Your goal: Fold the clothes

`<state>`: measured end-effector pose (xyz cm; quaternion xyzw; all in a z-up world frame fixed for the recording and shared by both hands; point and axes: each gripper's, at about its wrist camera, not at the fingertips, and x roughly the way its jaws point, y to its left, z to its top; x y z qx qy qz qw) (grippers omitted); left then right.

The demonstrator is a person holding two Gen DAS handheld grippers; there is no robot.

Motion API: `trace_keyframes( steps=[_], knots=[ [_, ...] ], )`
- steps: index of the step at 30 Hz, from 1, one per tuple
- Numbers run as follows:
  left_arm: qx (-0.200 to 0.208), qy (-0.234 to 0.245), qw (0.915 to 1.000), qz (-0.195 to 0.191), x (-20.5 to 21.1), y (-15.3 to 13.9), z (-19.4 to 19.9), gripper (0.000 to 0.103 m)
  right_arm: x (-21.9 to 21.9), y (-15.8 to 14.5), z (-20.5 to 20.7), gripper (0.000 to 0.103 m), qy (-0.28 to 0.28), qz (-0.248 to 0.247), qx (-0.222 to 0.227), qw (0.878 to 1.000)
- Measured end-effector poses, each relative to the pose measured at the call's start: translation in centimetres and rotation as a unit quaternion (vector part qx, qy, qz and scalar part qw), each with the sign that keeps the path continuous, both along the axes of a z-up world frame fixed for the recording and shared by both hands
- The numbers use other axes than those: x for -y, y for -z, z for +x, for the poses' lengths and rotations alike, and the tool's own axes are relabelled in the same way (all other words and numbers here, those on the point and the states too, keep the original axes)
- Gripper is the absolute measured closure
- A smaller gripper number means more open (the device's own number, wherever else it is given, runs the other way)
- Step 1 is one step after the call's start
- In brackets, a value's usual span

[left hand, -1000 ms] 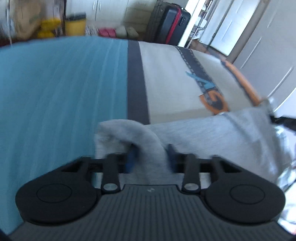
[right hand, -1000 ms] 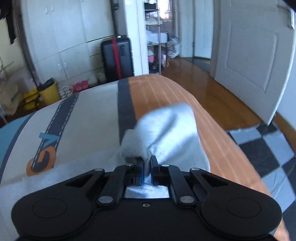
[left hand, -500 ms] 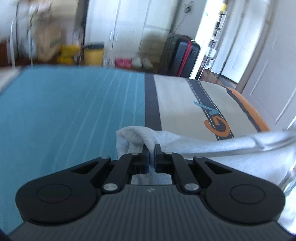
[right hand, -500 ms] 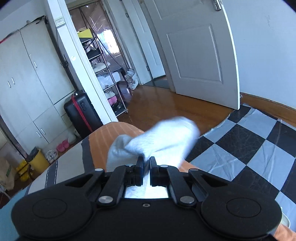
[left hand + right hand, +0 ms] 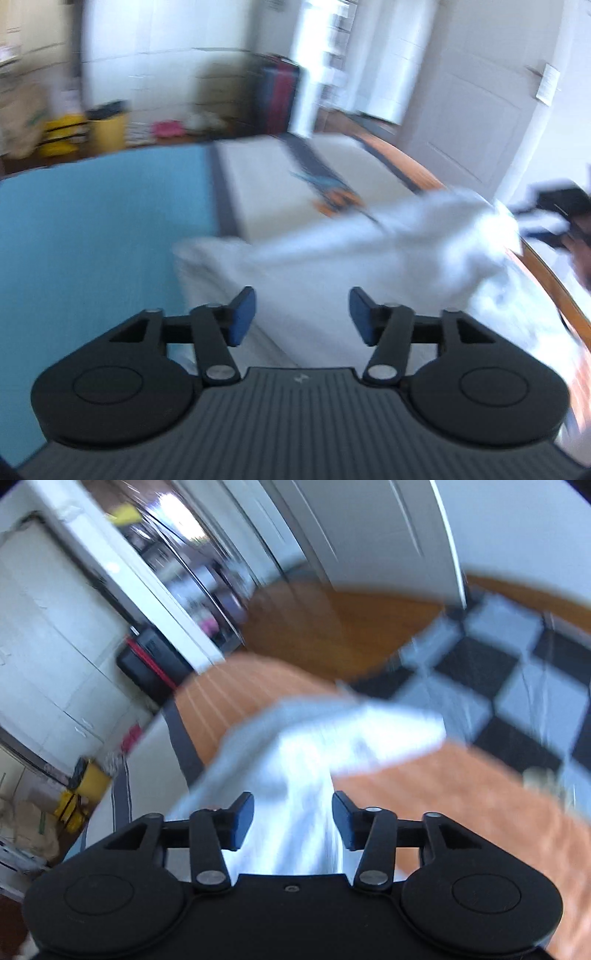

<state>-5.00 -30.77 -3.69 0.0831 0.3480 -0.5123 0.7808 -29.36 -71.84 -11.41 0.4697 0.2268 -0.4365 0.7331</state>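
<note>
Both views are blurred; no writing is legible. The left gripper [image 5: 302, 316] and right gripper [image 5: 292, 820] have jaws opening, pads clear of the grey garment [image 5: 369, 254] on the bed [image 5: 92, 229].

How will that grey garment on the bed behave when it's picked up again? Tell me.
The grey garment probably flops: it lies bunched and creased on the bed. It looks light and thin, so likely easy to lift. A pinched edge would likely sag and trail rather than hold shape.

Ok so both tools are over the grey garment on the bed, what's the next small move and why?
Probably draw both tools back and let the soft grey garment settle on the striped bedcover. The left tool and right tool are opening, pads off the cloth, though the blurred fabric looks bunched, so regrasp only once its edges show.
</note>
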Motion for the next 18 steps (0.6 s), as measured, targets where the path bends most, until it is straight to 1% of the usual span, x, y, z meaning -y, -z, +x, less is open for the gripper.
trace_keyframes(
  steps=[1, 2, 4, 5, 8, 10, 11, 13, 15, 16, 17, 18],
  knots=[
    [-0.012, 0.035, 0.9992, -0.017, -0.4, 0.5, -1.0, 0.036, 0.0, 0.6, 0.0, 0.043, -0.007, 0.029, -0.005, 1.000],
    [-0.021, 0.063, 0.9975, -0.025, -0.7, 1.0, -1.8, 0.029, -0.2, 1.1, 0.0, 0.043, -0.015, 0.048, -0.007, 0.999],
    [-0.021, 0.100, 0.9948, -0.005, -0.7, 2.1, -3.5, 0.028, -0.8, 2.1, -0.1, 0.043, -0.027, 0.063, -0.010, 0.998],
    [-0.001, 0.109, 0.9939, 0.011, -0.6, 2.5, -4.4, 0.028, -1.2, 2.4, -0.2, 0.043, -0.032, 0.071, -0.010, 0.997],
    [0.047, 0.126, 0.9897, 0.048, -0.3, 3.1, -6.0, 0.028, -2.6, 3.0, -0.8, 0.042, -0.042, 0.093, 0.006, 0.995],
    [0.062, 0.130, 0.9873, 0.068, 0.0, 3.7, -6.3, 0.026, -3.1, 3.4, -1.1, 0.041, -0.045, 0.110, 0.023, 0.993],
    [0.066, 0.130, 0.9863, 0.078, 0.3, 4.0, -6.4, 0.023, -3.2, 3.6, -1.2, 0.039, -0.046, 0.119, 0.033, 0.991],
    [0.083, 0.121, 0.9848, 0.093, 0.5, 4.6, -6.7, 0.023, -3.4, 4.2, -1.2, 0.033, -0.053, 0.138, 0.048, 0.988],
    [0.109, 0.108, 0.9821, 0.109, 1.0, 5.1, -6.7, 0.023, -3.6, 5.2, -0.6, 0.032, -0.068, 0.151, 0.050, 0.985],
    [0.123, 0.102, 0.9801, 0.117, 1.3, 5.2, -6.7, 0.024, -3.9, 5.1, -0.6, 0.032, -0.069, 0.144, 0.052, 0.986],
    [0.138, 0.096, 0.9779, 0.125, 1.6, 5.4, -6.6, 0.028, -4.2, 4.8, -0.4, 0.040, -0.078, 0.130, 0.051, 0.987],
    [0.148, 0.094, 0.9758, 0.131, 1.9, 5.5, -6.6, 0.048, -4.5, 4.4, 0.0, 0.060, -0.096, 0.113, 0.047, 0.988]
  ],
)
